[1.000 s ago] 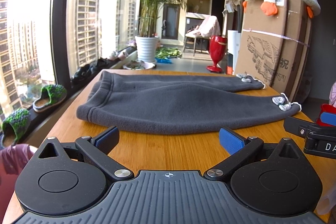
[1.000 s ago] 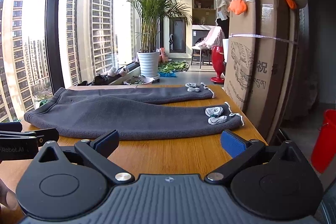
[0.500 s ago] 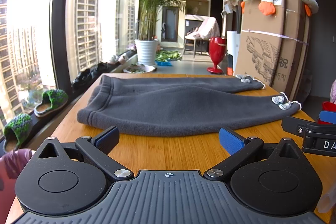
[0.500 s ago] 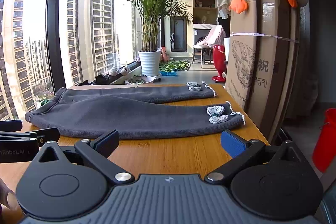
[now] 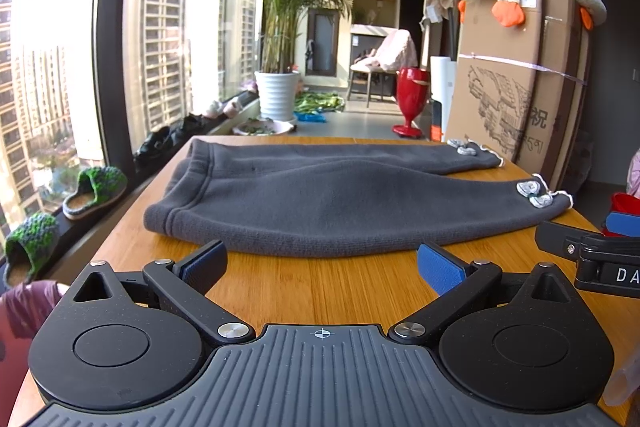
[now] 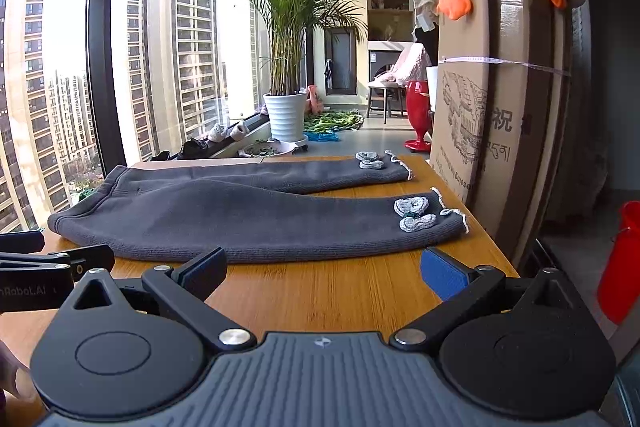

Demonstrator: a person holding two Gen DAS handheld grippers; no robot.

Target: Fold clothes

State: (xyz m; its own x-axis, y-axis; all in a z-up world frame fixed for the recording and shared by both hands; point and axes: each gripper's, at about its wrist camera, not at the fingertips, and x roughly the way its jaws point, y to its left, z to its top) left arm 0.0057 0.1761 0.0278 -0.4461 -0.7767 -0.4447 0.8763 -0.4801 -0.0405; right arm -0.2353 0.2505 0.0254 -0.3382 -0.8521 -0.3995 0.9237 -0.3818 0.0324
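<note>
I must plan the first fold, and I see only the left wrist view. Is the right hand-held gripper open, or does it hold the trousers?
Observer: The right hand-held gripper is open; nothing lies between its pads.
Operator: Where is it relative to the trousers?
Observer: It is over the bare table, just short of the near edge of the grey trousers, and does not touch them.
Operator: And the near cuff?
Observer: The near cuff lies just beyond its right pad.

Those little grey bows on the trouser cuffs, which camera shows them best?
The right wrist view: the near cuff's bows sit close and large. The left wrist view shows the same bows smaller, off toward the right edge.
</note>
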